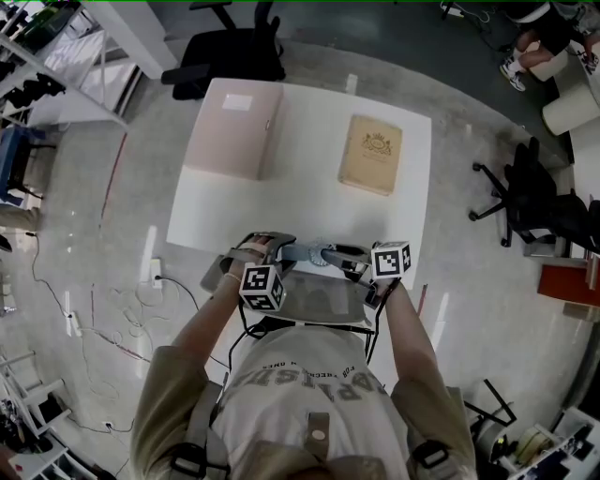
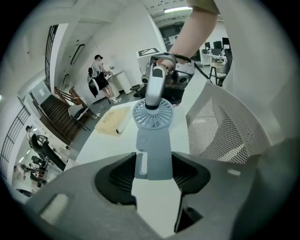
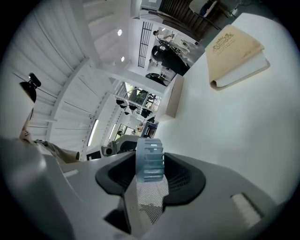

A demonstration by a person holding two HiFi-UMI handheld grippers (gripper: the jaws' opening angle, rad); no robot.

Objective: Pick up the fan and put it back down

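A white square table (image 1: pixel 309 202) stands on a glossy grey concrete floor (image 1: pixel 469 281), seen from above. A pale pink flat box (image 1: pixel 234 129) and a tan hardcover book (image 1: pixel 370 155) lie on it, apart. One black office chair (image 1: pixel 230 52) stands at the far edge, another (image 1: pixel 525 192) off to the right. Thin black cables (image 1: pixel 103 319) trail across the floor on the left. White walls, a dark staircase (image 2: pixel 58 115) and a long ceiling light (image 2: pixel 177 9) show beyond.
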